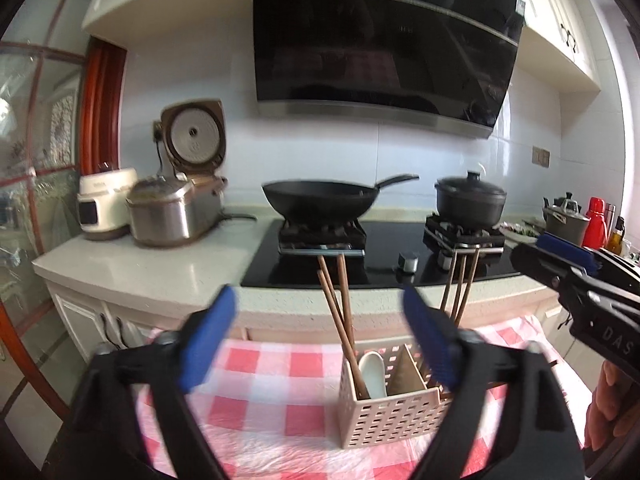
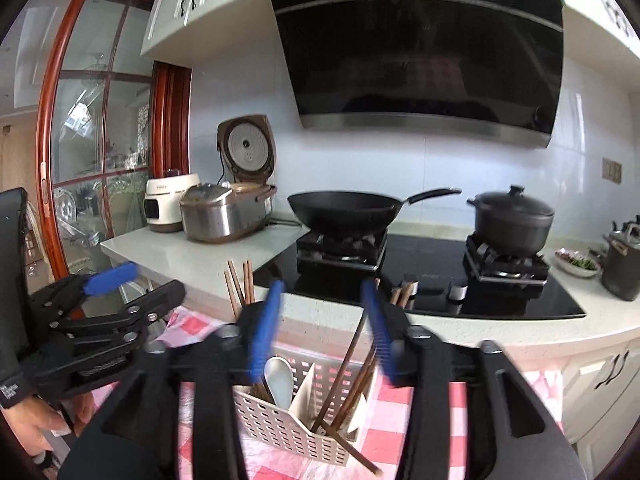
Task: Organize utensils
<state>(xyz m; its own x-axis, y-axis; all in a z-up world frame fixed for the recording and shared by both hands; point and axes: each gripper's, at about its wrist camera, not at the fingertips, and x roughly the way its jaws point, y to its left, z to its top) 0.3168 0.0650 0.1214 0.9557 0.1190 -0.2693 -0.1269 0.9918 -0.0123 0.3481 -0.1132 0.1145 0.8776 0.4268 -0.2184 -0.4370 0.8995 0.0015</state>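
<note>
A beige perforated utensil basket point(image 1: 390, 416) stands on the red-checked cloth; it also shows in the right wrist view point(image 2: 292, 428). Its left compartment holds brown chopsticks point(image 1: 340, 312) and a white spoon point(image 1: 374, 372). Its right compartment holds more brown chopsticks point(image 2: 352, 380). My left gripper point(image 1: 320, 340) is open and empty, above and just short of the basket. My right gripper point(image 2: 324, 328) is open and empty, above the basket; it also shows at the right edge of the left wrist view point(image 1: 560, 256).
Behind the cloth table point(image 1: 256, 364) runs a counter with a black hob point(image 1: 304, 268), a wok point(image 1: 320, 200) and a lidded pot point(image 1: 470, 200). Rice cookers point(image 1: 176, 212) stand at the left. Bottles and a kettle point(image 1: 568, 220) stand at the right.
</note>
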